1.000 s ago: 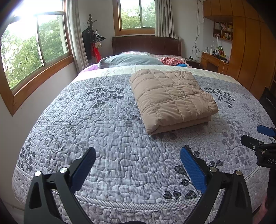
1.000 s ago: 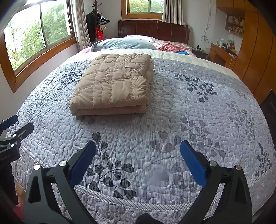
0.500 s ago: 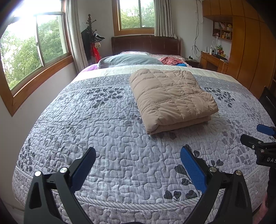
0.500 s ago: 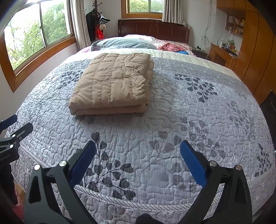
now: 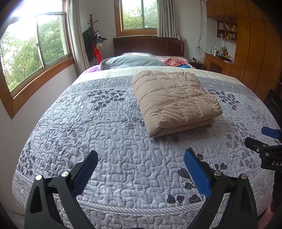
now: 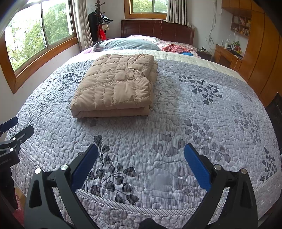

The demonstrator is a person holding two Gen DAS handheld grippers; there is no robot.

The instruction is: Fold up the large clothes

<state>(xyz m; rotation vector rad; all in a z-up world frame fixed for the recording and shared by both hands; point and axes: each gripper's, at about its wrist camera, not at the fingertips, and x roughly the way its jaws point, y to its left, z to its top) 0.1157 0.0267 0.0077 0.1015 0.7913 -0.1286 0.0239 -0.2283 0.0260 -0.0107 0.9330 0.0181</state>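
Folded tan quilted garment (image 5: 174,100) on the bed (image 5: 105,133), well ahead of both tools. Left hand-held gripper (image 5: 141,170): jaws apart, empty; garment ahead-right. Right hand-held gripper (image 6: 141,165): jaws apart, empty; garment ahead-left. Long axis runs away from both; neither is clearly nearer.

You get soft daylight from the side window (image 5: 35,58) and the far window (image 5: 139,15); the side one blows out white at its top. Shadows under the folded down jacket (image 5: 174,100) are faint. Fisheye bends straight edges, corners vignette black, focus stays sharp.
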